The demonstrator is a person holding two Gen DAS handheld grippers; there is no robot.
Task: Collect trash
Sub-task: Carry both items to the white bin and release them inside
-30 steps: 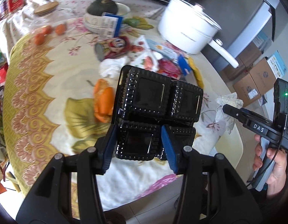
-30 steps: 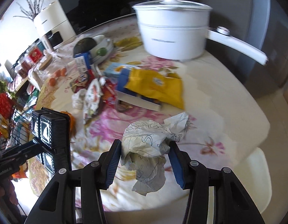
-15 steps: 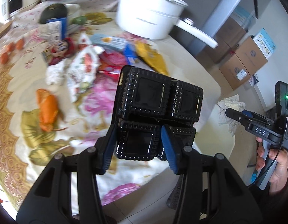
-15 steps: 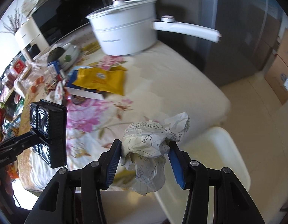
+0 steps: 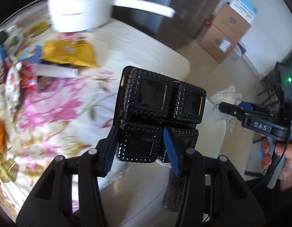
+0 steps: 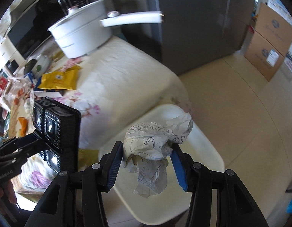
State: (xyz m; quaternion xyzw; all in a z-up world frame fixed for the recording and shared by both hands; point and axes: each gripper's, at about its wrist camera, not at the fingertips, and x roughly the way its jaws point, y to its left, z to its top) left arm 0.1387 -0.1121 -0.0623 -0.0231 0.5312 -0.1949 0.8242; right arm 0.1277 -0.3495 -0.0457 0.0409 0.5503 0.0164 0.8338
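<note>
Both tongs carry trash past the edge of the surface.

The left tongs [image 5: 140,147] pinch a black plastic compartment tray [image 5: 161,102], held upright beyond the floral-clothed surface [image 5: 127,43]. The right tongs [image 6: 146,162] pinch a crumpled scribbled paper [image 6: 155,143] above a cream chair seat [image 6: 206,147]. A white pot [image 6: 81,36] stands at 11 o'clock, a yellow packet [image 6: 60,78] at 9.

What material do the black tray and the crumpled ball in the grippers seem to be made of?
Black tray: probably thin moulded plastic, glossy; its square compartments reflect light and have beaded rims.
Crumpled ball: paper, matte white, with sharp creases and pen-like drawings.
</note>
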